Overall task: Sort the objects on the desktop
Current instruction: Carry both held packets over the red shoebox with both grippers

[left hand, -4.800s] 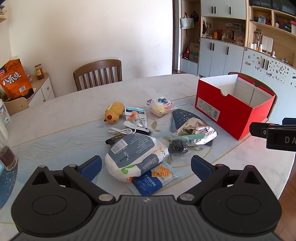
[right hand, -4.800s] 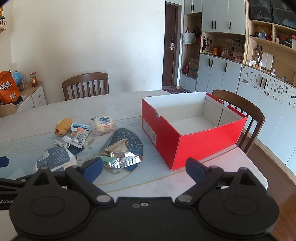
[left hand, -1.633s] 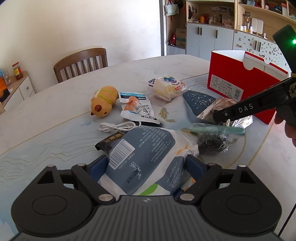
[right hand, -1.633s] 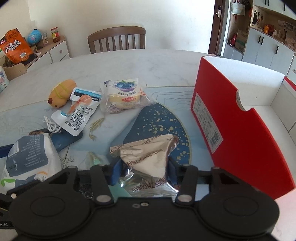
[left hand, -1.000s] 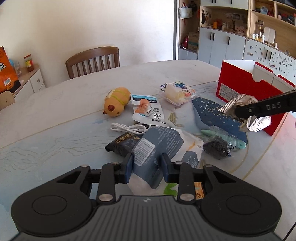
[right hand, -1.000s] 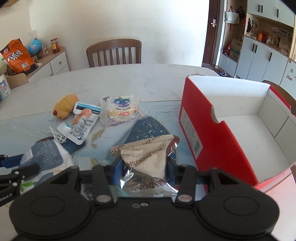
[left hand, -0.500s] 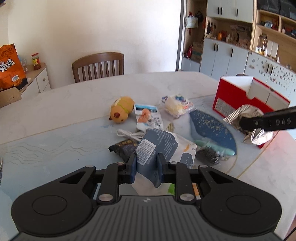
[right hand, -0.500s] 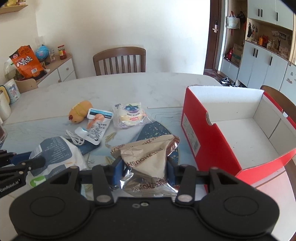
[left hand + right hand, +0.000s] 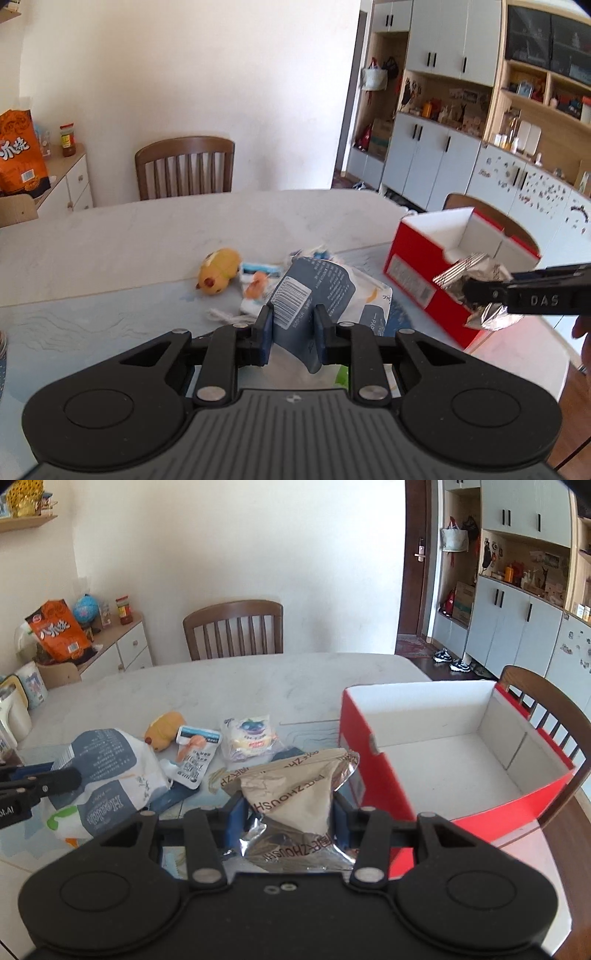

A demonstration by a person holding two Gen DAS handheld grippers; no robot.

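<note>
Your right tool (image 9: 288,818) pinches the foil packet (image 9: 295,797) just left of the red box (image 9: 373,775); your left tool (image 9: 293,332) clamps the grey-white bag (image 9: 321,291), farther left. Releasing early could drop either outside the box.

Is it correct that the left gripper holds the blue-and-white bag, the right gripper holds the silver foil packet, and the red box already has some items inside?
Not quite: the red box is empty, as the right wrist view shows only its bare white interior. The rest holds: the left gripper is shut on the blue-and-white bag, and the right gripper is shut on the silver foil packet.
</note>
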